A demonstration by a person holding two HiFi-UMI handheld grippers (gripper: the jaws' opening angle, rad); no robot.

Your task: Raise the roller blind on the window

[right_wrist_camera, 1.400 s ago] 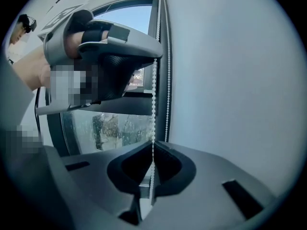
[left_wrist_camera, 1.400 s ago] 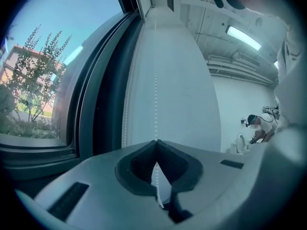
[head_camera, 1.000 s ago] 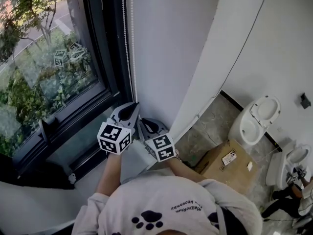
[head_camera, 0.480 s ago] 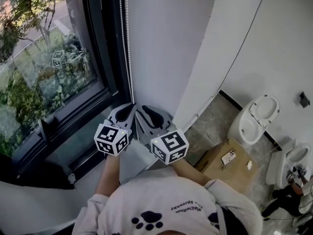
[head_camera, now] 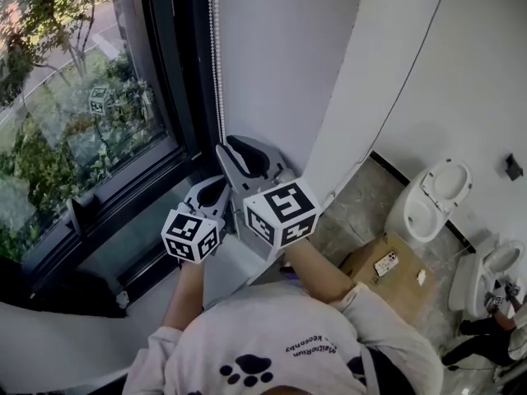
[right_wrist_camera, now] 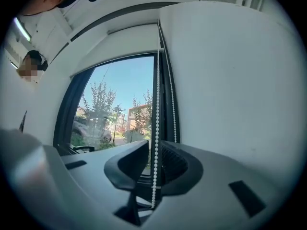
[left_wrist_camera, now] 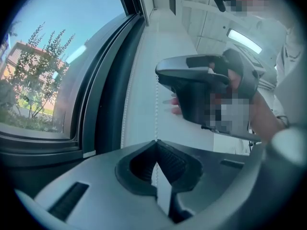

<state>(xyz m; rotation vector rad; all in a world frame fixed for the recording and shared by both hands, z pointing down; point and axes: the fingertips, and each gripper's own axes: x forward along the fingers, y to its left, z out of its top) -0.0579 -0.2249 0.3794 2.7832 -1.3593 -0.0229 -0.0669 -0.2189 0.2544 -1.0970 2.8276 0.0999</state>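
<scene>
The left gripper [left_wrist_camera: 156, 143] is clamped on the bead chain [left_wrist_camera: 156, 107]. Just above it, the right gripper [right_wrist_camera: 154, 150] has its jaws apart, just closing, with the chain loose between them. Beyond, the chain runs up beside the window [head_camera: 74, 105].

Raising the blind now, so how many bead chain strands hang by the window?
2. The left strand hangs before the dark window frame; the right strand hangs close beside it, by the white wall. Both run out of view at top.
</scene>
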